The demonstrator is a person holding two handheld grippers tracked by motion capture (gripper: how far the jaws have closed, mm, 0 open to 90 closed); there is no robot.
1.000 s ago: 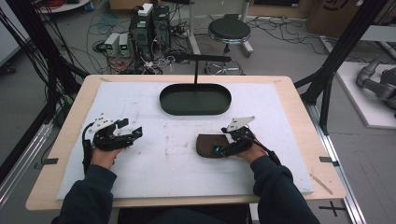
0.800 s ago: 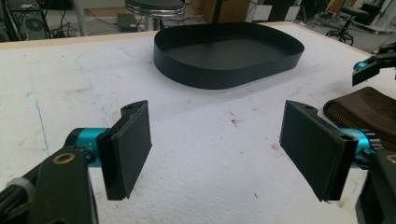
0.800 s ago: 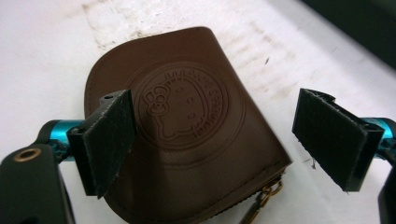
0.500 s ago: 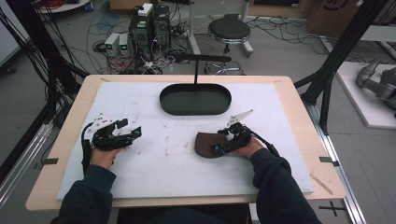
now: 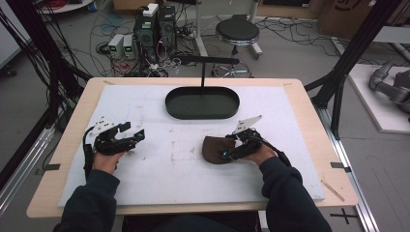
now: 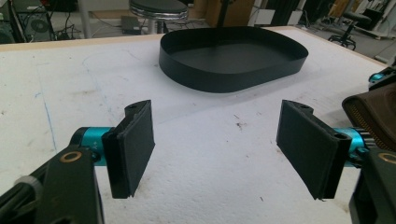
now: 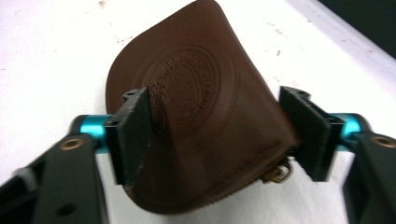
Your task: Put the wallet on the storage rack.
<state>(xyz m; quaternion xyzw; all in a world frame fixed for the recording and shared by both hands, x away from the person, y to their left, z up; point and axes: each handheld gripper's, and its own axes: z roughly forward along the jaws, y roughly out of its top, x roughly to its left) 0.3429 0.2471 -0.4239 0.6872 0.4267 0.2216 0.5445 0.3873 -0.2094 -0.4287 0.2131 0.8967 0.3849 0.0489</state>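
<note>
Since 1 s ago, right tool [image 7: 219, 135] has tilted over the embossed brown leather pouch [image 7: 196, 107], jaws apart straddling it; left tool [image 6: 224, 149] gapes, empty.

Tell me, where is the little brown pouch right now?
In the high view the brown pouch lies on the white mat, right of centre, in front of the black tray, with the right tongs straddling its right end.
</note>
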